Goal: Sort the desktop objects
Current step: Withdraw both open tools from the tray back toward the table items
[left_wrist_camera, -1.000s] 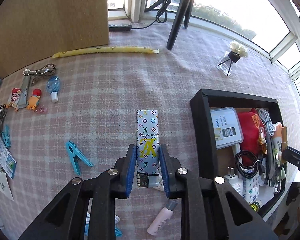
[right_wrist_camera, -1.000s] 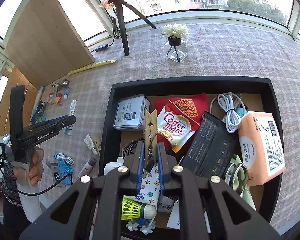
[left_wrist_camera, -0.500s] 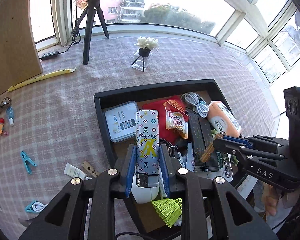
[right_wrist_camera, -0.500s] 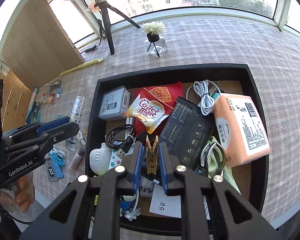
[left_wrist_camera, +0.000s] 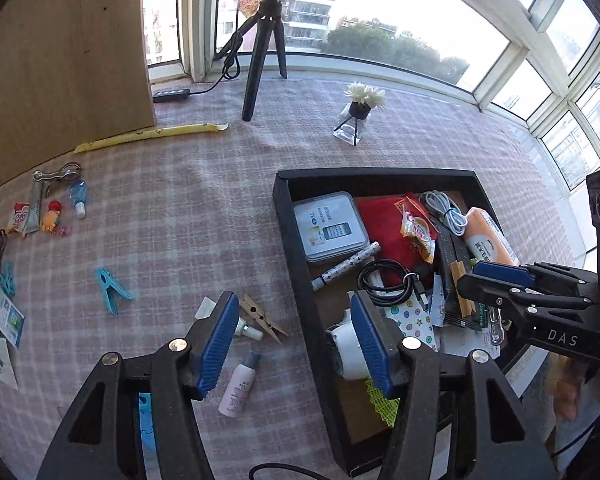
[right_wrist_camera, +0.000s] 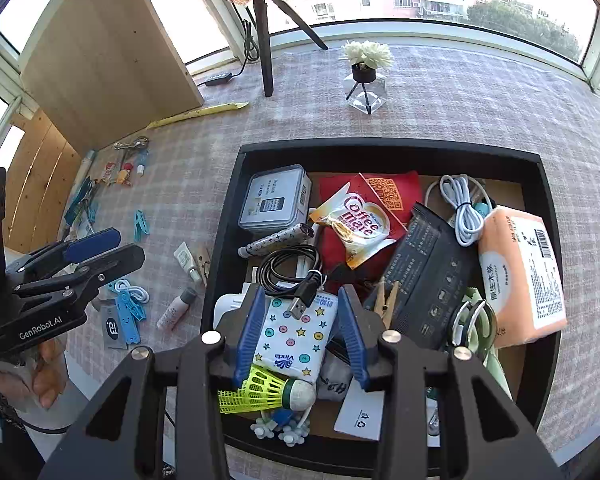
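A black tray (left_wrist_camera: 292, 232) (right_wrist_camera: 380, 148) on the checked cloth holds several sorted items. The patterned lighter (left_wrist_camera: 346, 265) (right_wrist_camera: 278, 238) lies in it beside a grey tin (left_wrist_camera: 329, 225). A wooden clothespin (right_wrist_camera: 386, 300) (left_wrist_camera: 460, 288) lies in the tray next to a black packet. My left gripper (left_wrist_camera: 294, 340) is open and empty over the tray's left wall. My right gripper (right_wrist_camera: 302, 330) is open and empty above a star-print tissue pack (right_wrist_camera: 296, 332).
Loose on the cloth: a wooden clothespin (left_wrist_camera: 262, 316), a blue clothespin (left_wrist_camera: 112, 290), a small pink bottle (left_wrist_camera: 238, 386), a white tube (right_wrist_camera: 187, 260), small toys and keys (left_wrist_camera: 56, 200) at far left. A tripod (left_wrist_camera: 260, 52) and a flower vase (left_wrist_camera: 358, 114) stand at the back.
My left gripper has opened and let the patterned lighter go into the tray. My right gripper has opened and dropped the wooden clothespin into the tray.
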Action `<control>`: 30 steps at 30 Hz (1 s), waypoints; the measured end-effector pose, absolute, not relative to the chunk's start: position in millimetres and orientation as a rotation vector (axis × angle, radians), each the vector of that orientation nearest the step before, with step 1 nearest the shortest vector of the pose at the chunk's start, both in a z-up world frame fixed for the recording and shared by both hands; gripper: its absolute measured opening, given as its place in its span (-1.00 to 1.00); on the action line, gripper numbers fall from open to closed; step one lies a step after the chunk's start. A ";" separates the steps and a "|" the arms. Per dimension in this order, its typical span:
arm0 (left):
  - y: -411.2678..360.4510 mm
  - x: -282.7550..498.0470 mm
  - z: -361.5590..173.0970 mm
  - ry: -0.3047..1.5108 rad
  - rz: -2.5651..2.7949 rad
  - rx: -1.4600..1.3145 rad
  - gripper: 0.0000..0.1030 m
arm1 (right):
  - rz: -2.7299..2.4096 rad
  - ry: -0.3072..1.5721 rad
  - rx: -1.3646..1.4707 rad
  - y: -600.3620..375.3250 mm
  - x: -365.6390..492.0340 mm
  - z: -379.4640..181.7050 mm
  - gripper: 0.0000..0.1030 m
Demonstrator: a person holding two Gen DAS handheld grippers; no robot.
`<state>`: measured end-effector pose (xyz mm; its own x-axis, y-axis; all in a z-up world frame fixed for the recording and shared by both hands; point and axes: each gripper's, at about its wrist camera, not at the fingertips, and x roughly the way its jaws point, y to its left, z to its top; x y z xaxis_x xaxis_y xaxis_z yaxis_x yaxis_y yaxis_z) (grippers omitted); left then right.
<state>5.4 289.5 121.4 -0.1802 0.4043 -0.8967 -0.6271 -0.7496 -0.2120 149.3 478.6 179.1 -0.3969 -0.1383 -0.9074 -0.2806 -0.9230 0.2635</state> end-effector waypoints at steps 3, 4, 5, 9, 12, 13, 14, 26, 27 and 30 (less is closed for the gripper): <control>257.4 -7.4 109.9 0.213 2.028 -1.470 0.07 | 2.523 0.546 -1.717 461.4 137.7 178.3 -0.25; 245.6 -11.5 105.9 0.198 2.050 -1.486 0.07 | 2.537 0.530 -1.732 454.6 133.6 178.2 -0.24; 232.2 -16.0 101.0 0.175 2.071 -1.510 0.06 | 2.552 0.511 -1.747 447.1 129.3 177.7 -0.24; 176.2 -27.7 82.1 0.081 2.154 -1.593 0.02 | 2.616 0.455 -1.822 413.1 111.1 174.5 -0.24; 134.1 -30.8 72.0 0.014 2.212 -1.651 0.00 | 2.665 0.402 -1.893 383.4 97.4 169.1 -0.24; 120.1 -31.7 68.9 -0.023 2.222 -1.674 -0.01 | 2.679 0.385 -1.916 373.6 93.4 167.0 -0.24; 107.2 -31.4 66.0 -0.059 2.236 -1.691 -0.02 | 2.696 0.367 -1.943 362.3 89.5 164.7 -0.24; 52.3 -1.1 26.7 -0.212 2.240 -1.815 -0.11 | 2.733 0.219 -2.237 258.6 70.2 118.5 -0.25; 56.6 2.7 25.6 -0.194 2.234 -1.811 -0.11 | 2.724 0.209 -2.260 252.8 68.4 113.4 -0.25; 64.5 12.4 20.5 -0.176 2.202 -1.810 -0.11 | 2.688 0.184 -2.308 239.4 62.1 98.3 -0.25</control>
